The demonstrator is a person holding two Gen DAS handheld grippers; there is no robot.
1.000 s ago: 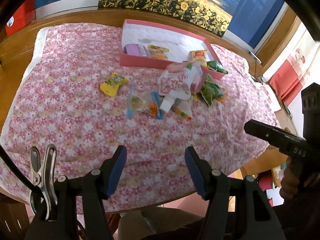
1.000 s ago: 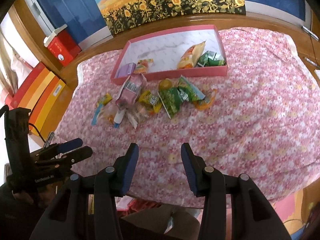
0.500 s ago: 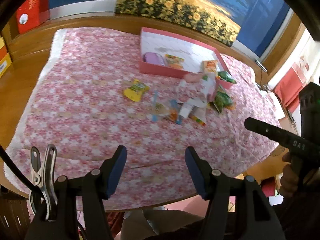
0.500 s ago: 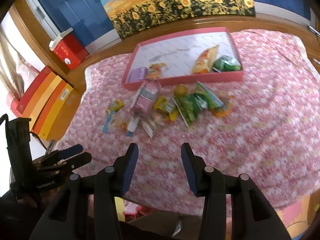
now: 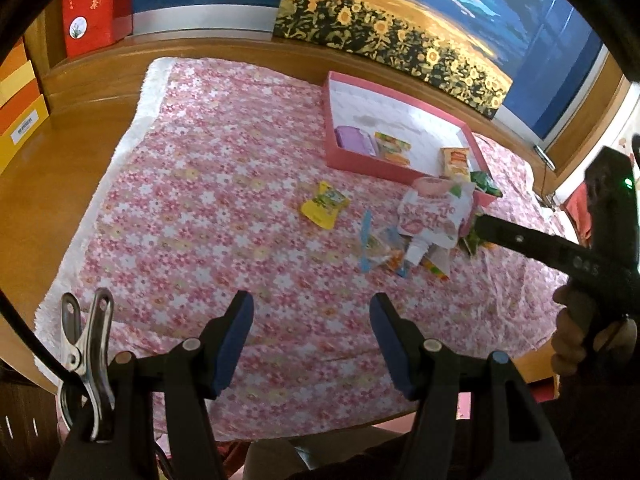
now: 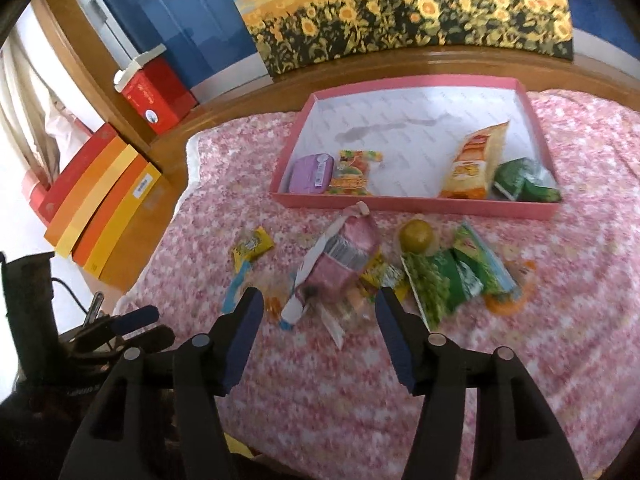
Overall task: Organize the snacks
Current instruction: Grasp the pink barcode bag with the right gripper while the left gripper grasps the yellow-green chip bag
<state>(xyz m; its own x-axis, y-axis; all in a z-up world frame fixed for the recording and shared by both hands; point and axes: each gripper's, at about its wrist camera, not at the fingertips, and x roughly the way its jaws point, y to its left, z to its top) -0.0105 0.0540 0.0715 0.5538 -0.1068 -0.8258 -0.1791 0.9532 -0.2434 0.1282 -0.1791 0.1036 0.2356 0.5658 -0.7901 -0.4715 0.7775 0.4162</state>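
Our right claw [image 6: 318, 318] hung over the loose heap of snacks with its jaws apart, just widened and with nothing between them; the pink pouch [image 6: 344, 262] lay directly ahead of it and slightly beyond the fingertips, resting on the flowered cloth [image 6: 540, 320] that covers the tabletop. We judged that pouch the likely next pick: its long axis ran from its white spout nearest us, slanting up and to the right toward the pink tray [image 6: 420, 202], so the jaws as they stood would straddle it roughly across its width. Our left claw [image 5: 312, 330] was also apart and empty, held back over bare cloth, with the heap well ahead and to its right, so the right hand was plainly the nearer. Counting, we found four items already in the tray: a purple packet [image 6: 312, 172], an orange-and-green sachet [image 6: 354, 172], a yellow-orange bag [image 6: 474, 164] and a green packet [image 6: 520, 180]. Outside it we counted one pink pouch, one yellow sachet [image 6: 252, 248], one round yellow-green fruit cup [image 6: 416, 236], and at least two green packets [image 6: 460, 276]; the small wrappers under the pouch were too jumbled and blurred to count.
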